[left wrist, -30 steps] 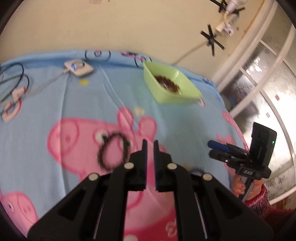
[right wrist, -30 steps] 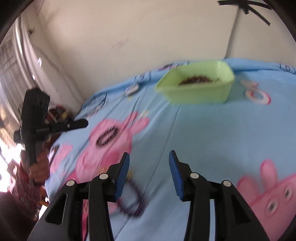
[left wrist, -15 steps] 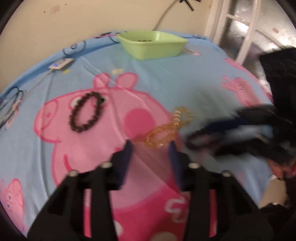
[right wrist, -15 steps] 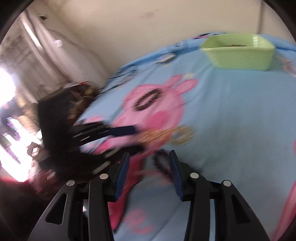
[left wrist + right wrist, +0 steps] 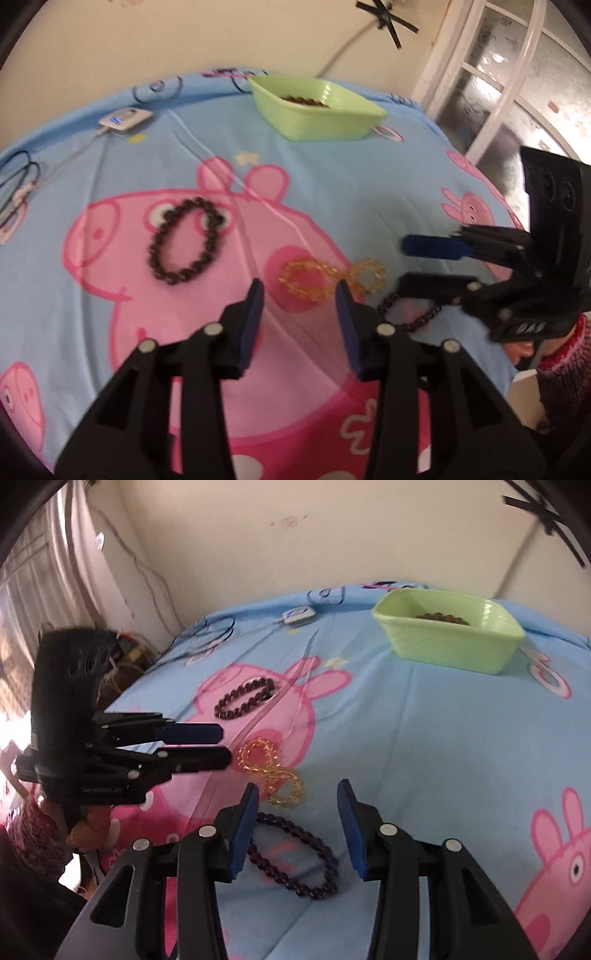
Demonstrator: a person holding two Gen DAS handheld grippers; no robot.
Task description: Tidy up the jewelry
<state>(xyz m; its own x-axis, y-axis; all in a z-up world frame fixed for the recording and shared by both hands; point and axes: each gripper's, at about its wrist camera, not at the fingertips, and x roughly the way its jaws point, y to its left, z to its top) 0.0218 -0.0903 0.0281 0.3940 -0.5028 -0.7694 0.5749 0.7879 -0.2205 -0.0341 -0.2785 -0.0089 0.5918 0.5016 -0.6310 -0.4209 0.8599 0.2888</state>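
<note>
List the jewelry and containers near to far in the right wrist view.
Purple bracelet → amber bracelet → dark bracelet → green bin.

A cream wall (image 5: 229,535) rises behind the surface, marked with crossed strips of black tape (image 5: 388,16) holding a pale cable (image 5: 343,51). A light-blue cartoon-pig cloth (image 5: 332,177) covers the furniture below. At one side stands a white-framed glazed door (image 5: 491,74), perhaps frosted. At the other hangs a pale curtain (image 5: 48,561), brightly backlit.
</note>
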